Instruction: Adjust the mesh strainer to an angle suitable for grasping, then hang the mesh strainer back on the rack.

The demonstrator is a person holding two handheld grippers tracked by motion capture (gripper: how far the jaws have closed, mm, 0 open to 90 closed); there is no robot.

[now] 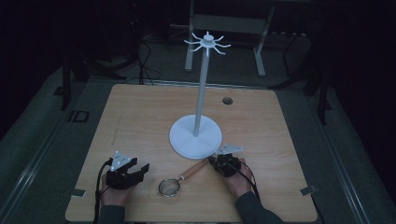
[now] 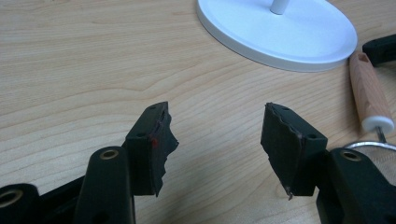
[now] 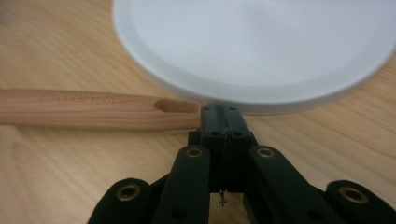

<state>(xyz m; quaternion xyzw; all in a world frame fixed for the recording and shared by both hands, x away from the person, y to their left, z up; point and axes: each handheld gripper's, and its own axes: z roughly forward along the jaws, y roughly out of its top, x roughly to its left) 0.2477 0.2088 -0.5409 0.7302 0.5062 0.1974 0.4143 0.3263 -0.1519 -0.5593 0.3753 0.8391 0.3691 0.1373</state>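
Resting low, right gripper, fingers shut, touching strainer handle.

Bare desk lies open to the left and behind the white stand, and along the right edge. The stand's round base and tall pole block the centre. Near the front edge, the strainer with its wooden handle lies slantwise between the left gripper and right gripper, narrowing that passage.
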